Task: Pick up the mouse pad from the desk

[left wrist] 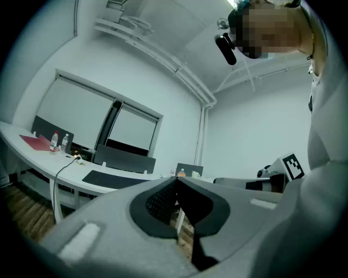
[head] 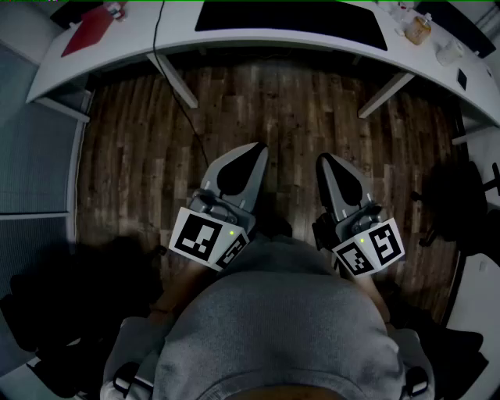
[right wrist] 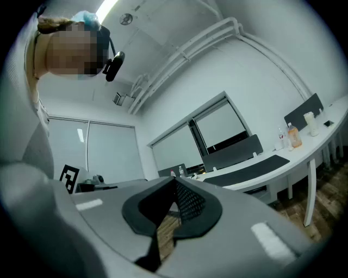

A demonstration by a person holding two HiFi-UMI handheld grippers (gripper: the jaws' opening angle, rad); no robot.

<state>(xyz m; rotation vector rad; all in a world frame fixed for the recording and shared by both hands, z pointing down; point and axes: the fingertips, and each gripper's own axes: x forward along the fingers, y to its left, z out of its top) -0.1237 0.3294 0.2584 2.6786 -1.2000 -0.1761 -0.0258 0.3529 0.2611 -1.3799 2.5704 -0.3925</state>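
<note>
Black mouse pad [head: 291, 26]: on desk [head: 234, 45], well ahead.
Left gripper [head: 255, 148], right gripper [head: 323, 160]: jaws together, empty.
Next: spread jaws, pinch near edge.

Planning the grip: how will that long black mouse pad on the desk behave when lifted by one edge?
The mouse pad looks thin and long, so it will probably droop, not stay stiff. It lies flat on the desk, so an edge may be hard to catch. Likely light for its size.
</note>
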